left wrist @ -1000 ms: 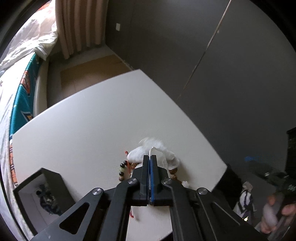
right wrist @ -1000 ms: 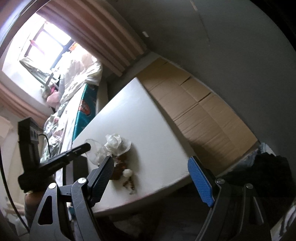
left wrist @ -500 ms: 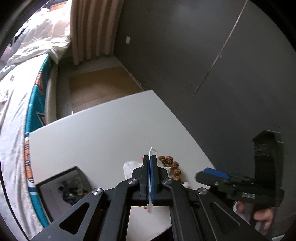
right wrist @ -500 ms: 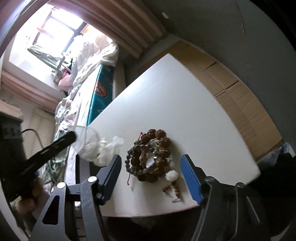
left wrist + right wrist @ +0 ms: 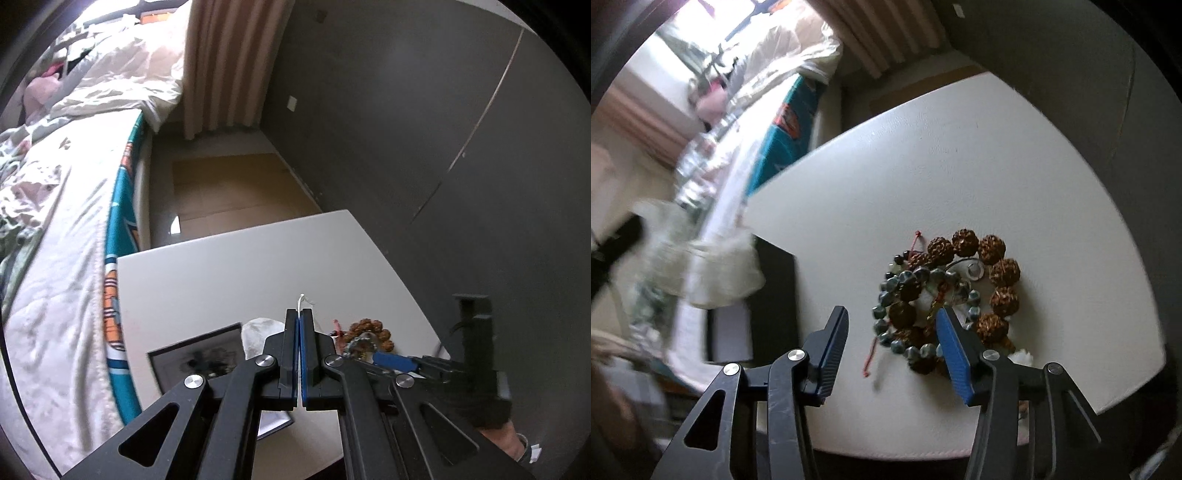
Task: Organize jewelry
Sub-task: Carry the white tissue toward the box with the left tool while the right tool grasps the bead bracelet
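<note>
A home bedroom. At the left of my left-wrist view lies a bed (image 5: 62, 206) with rumpled white bedding (image 5: 122, 70); striped curtains (image 5: 225, 62) hang at the top centre, beside a dark wall (image 5: 388, 110). A white table (image 5: 229, 284) stands by the bed, with a bright window (image 5: 713, 22) in the upper left of my right-wrist view.

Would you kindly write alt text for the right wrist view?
The right tongs, open and just narrowing, hover over a heap of bracelets, brown and grey-green beads, on a white table. A blurred white pouch hangs at left over a black box.
</note>
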